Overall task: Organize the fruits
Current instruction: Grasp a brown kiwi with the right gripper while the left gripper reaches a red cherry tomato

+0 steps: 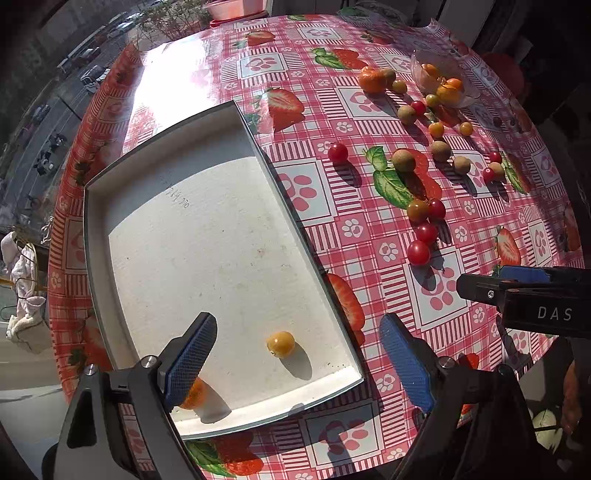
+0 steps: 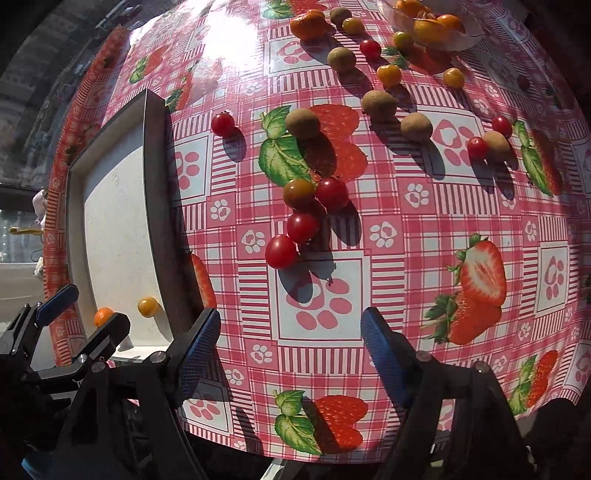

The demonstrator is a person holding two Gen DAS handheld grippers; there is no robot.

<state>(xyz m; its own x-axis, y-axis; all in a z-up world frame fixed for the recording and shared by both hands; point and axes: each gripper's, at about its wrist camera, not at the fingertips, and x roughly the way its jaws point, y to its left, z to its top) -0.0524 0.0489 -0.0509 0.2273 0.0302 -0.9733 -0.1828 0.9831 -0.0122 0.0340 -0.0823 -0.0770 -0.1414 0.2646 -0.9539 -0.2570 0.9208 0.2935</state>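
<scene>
A shallow white tray (image 1: 110,206) lies on the left of the table; it also shows in the right wrist view (image 2: 155,147). In it lie a small yellow fruit (image 1: 281,343) and a small orange fruit (image 1: 194,395), partly behind my left finger. My left gripper (image 1: 299,365) is open and empty above the tray's near corner. My right gripper (image 2: 291,350) is open and empty over bare tablecloth, just short of a cluster of red cherry tomatoes (image 2: 282,251). Brown longans (image 2: 303,122), yellow fruits (image 2: 389,74) and a mandarin (image 2: 308,24) lie scattered further back.
A clear plastic container (image 1: 443,79) with orange fruits sits at the far right. The round table has a pink strawberry-print cloth (image 2: 424,229). The right gripper's body (image 1: 535,302) shows at the right of the left wrist view. A window with a street lies beyond the table's left edge.
</scene>
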